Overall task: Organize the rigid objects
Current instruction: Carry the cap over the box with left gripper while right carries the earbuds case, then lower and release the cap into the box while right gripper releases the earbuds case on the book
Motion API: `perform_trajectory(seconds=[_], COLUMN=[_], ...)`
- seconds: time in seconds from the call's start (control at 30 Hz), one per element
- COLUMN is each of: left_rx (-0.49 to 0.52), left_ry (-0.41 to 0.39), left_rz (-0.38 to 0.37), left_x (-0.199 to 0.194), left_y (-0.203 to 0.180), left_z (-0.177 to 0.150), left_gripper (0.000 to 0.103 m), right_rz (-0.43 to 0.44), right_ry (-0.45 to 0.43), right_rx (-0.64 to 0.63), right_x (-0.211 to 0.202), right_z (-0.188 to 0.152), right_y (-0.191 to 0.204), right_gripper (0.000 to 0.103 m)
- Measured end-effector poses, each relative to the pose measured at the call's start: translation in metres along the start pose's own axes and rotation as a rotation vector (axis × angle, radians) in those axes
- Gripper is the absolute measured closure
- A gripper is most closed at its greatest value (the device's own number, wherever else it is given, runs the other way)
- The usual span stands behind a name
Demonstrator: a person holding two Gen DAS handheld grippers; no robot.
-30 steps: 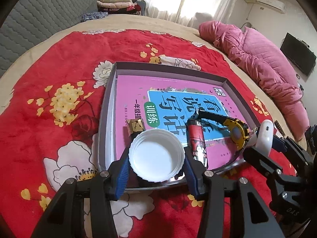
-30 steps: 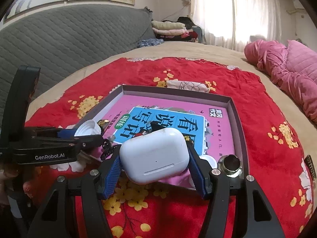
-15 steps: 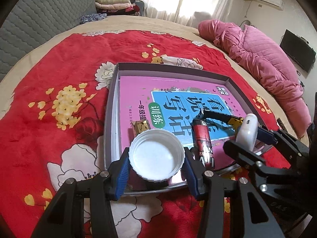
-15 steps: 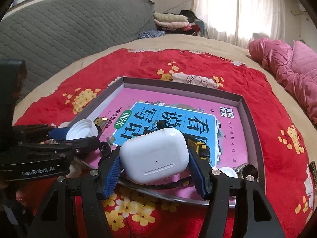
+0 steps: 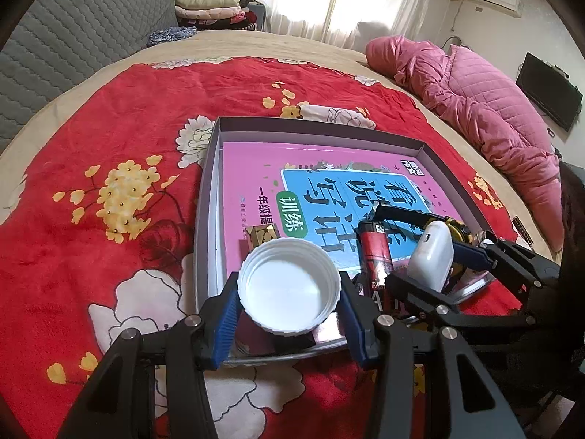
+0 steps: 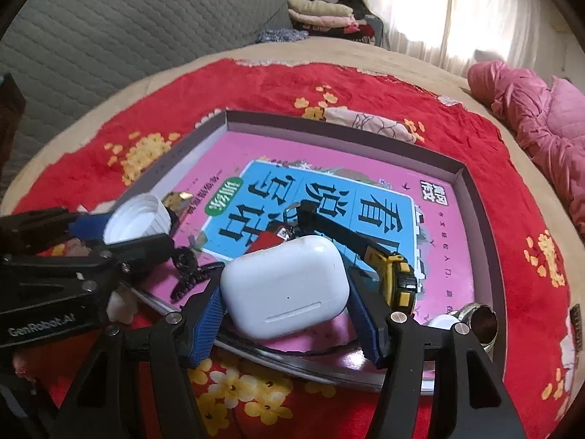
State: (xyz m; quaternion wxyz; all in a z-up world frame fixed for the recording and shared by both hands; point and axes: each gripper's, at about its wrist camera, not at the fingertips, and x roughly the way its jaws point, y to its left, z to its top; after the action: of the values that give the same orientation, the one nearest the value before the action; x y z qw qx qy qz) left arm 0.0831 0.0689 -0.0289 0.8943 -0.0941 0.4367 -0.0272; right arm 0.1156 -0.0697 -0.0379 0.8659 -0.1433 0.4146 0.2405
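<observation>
My left gripper (image 5: 289,303) is shut on a white bottle cap (image 5: 289,285) held over the near edge of a grey box lid (image 5: 318,124). My right gripper (image 6: 289,300) is shut on a white earbud case (image 6: 285,285) over the same near edge; the case also shows in the left wrist view (image 5: 431,256). In the lid lies a pink book (image 5: 256,168) with a red lighter (image 5: 374,252), a yellow-black watch (image 6: 398,274), a gold cube (image 5: 261,236) and a black hair clip (image 6: 190,274) on it.
The lid sits on a red flowered blanket (image 5: 109,128) on a bed. A pink quilt (image 5: 475,102) lies at the right. A grey padded headboard (image 6: 109,25) and folded clothes (image 5: 208,7) are behind. A small metal ring (image 6: 482,322) is in the lid's near right corner.
Both grippers have moved forward over the lid's near edge, the right one coming in closer beside the left. Both still hold their objects.
</observation>
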Motion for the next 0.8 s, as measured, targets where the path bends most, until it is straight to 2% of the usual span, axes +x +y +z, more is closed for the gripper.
perform_trajectory(seconds=[0.43,0.8], left_rx=[0.0,-0.003], left_ry=[0.001,-0.015], left_rz=[0.0,-0.009], left_x=[0.001,-0.003], left_y=[0.001,-0.001], left_z=[0.0,-0.001], left_gripper=[0.053,0.053], right_rz=[-0.001,-0.013], right_ry=[0.019,-0.037], right_rx=[-0.01,-0.052], right_x=[0.003,-0.012], right_z=[0.003,0.0], right_y=[0.003,0.007], right_gripper=[0.038,0.032])
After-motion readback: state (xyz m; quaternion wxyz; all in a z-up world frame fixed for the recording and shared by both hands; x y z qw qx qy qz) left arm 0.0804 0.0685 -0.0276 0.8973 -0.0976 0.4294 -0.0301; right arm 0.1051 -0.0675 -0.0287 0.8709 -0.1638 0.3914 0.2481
